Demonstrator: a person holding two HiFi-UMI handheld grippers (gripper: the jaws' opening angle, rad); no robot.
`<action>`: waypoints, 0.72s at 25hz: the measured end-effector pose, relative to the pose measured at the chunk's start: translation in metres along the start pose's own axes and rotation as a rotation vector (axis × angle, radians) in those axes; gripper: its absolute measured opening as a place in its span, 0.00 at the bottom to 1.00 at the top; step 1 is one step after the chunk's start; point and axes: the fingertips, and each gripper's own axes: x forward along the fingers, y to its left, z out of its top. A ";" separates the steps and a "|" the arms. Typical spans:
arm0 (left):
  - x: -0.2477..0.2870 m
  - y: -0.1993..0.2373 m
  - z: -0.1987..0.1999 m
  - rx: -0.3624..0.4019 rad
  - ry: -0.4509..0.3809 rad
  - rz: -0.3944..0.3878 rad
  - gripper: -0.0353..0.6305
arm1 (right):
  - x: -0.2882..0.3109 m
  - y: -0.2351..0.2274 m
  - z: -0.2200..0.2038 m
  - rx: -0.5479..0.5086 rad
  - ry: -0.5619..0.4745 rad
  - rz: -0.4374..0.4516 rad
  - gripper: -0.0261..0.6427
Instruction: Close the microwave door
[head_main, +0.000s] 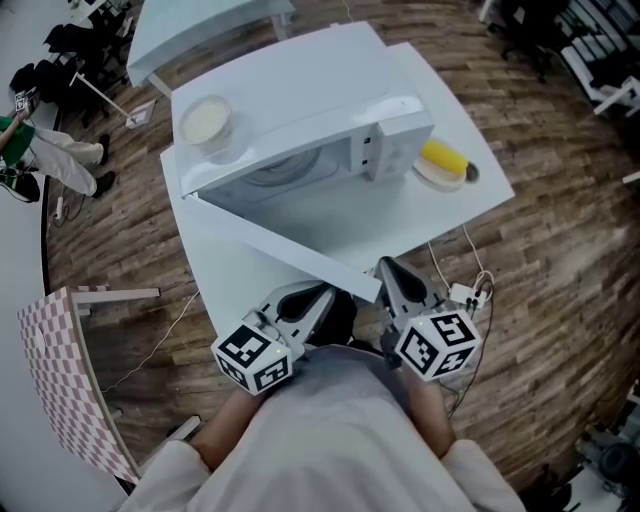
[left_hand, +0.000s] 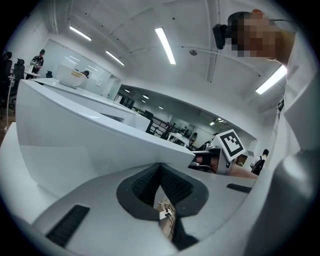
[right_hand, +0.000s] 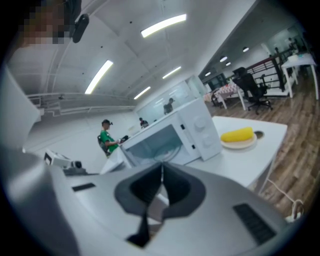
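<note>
Head view, white table (head_main: 488, 196), wood-plank floor (head_main: 565, 265), microwave door (head_main: 285, 242) open

— Your way round the microwave door (head_main: 285, 240)?
— On your side of it the bench (head_main: 215, 260) lies bare. Behind it the wedge to the cavity stands open. Beyond its free end, a plate (head_main: 432, 178) with a yellow cob (head_main: 441, 156) stands in your way.

The left gripper (left_hand: 161, 169) is at the bottom middle. Its jaws are pressed together with nothing in them. A big white door (left_hand: 90, 145) fills the left and middle. A bowl (left_hand: 74, 76) sits at the upper left. A black-and-white cube (left_hand: 231, 143) is at the middle right.
</note>
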 end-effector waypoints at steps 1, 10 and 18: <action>0.002 0.001 0.001 0.001 0.002 -0.007 0.08 | 0.001 -0.002 0.002 0.004 -0.005 -0.006 0.07; 0.019 0.006 0.013 0.085 0.045 -0.044 0.08 | 0.013 -0.020 0.018 0.033 -0.029 -0.060 0.07; 0.031 0.018 0.026 0.087 0.032 -0.074 0.08 | 0.023 -0.036 0.031 0.039 -0.045 -0.101 0.07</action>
